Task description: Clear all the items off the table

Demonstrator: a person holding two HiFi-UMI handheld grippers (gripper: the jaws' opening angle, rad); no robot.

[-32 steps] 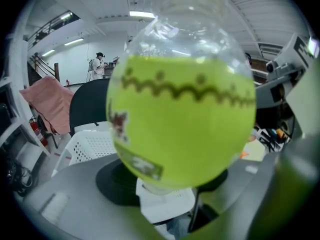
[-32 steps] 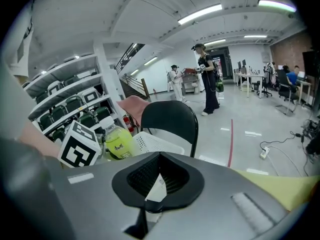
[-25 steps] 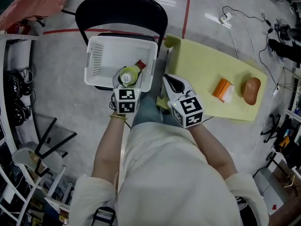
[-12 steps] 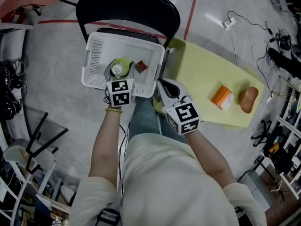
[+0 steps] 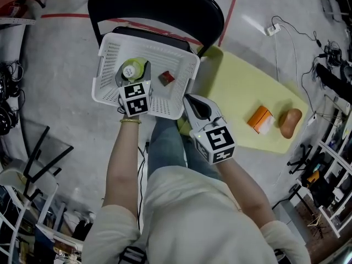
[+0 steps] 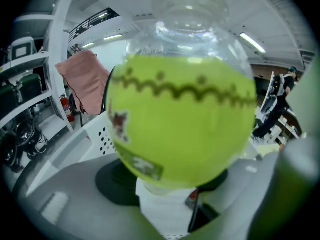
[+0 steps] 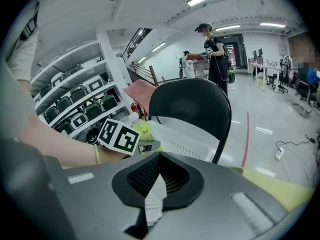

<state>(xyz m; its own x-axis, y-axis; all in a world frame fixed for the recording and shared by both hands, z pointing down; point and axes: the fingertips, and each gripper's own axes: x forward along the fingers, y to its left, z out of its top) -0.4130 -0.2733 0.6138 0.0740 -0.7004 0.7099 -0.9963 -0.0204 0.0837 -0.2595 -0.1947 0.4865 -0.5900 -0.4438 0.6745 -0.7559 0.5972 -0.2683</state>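
Left gripper clamped on green bottle, long axis upright. White basket lies directly beneath the jaws. Right gripper closed, empty.

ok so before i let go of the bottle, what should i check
1. Bottle clamped in the left gripper: ok
2. Bottle over the inside of the white basket, not its rim: ok
3. Drop spot bare, small red item lies off to the side: ok
4. Basket steady on the chair: cannot tell
5. Right gripper empty for the next pick: ok
6. Table cleared: not ok, orange box and brown item lie on it
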